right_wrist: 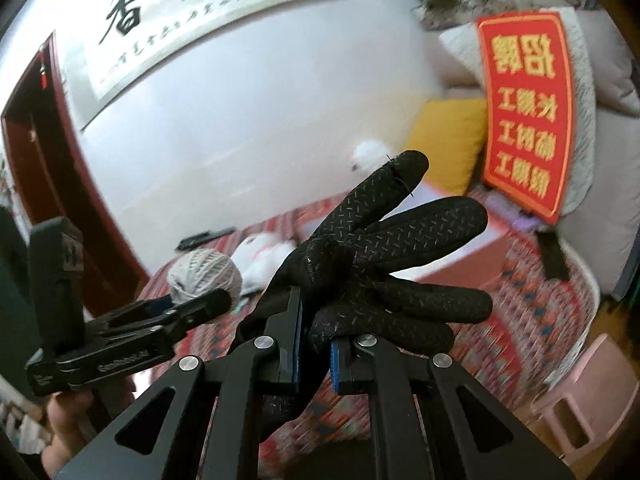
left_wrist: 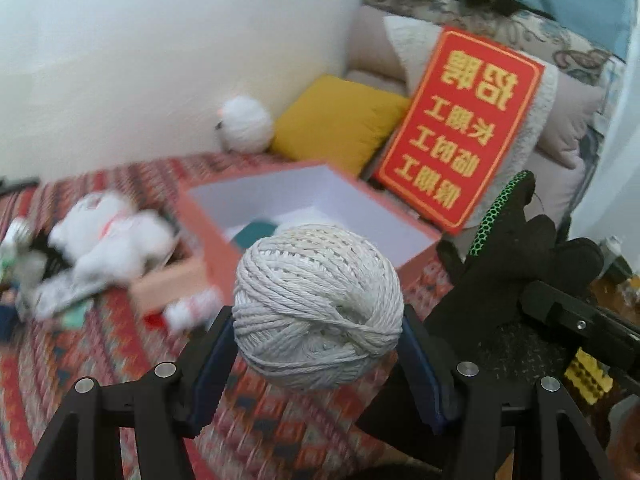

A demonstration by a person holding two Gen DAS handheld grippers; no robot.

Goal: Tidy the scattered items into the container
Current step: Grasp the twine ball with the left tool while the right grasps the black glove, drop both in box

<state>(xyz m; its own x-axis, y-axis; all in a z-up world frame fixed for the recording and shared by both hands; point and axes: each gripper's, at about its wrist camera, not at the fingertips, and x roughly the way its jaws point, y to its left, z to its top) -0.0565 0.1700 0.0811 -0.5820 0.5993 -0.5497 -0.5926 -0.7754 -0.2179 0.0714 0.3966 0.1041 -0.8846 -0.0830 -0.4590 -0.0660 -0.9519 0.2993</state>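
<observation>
Leftmost in the left wrist view, blurred white plush toys (left_wrist: 108,240) lie heaped on the patterned red blanket (left_wrist: 80,352), partly over a low cardboard lid or tray whose shape is hard to make out. Just right of them stands the open pink box (left_wrist: 208,248), white inside, with something teal (left_wrist: 256,234) at its bottom. In front of the box, the left gripper (left_wrist: 318,340) has its blue-padded jaws clamped on either side of a ball of white string (left_wrist: 318,308), held up above the blanket. Behind the box, a white fluffy ball (left_wrist: 246,128) sits by the wall, then a yellow cushion (left_wrist: 340,120), then a red sign with gold characters (left_wrist: 460,128) leaning on pale pillows. At the right edge, the right gripper (right_wrist: 314,354) has its jaws closed narrowly on the cuff end of a black glove (right_wrist: 380,264), whose fingers spread upward and rightward; that glove (left_wrist: 512,264) shows green-patterned trim from the left camera. A pink stool (right_wrist: 580,408) stands at far right.
</observation>
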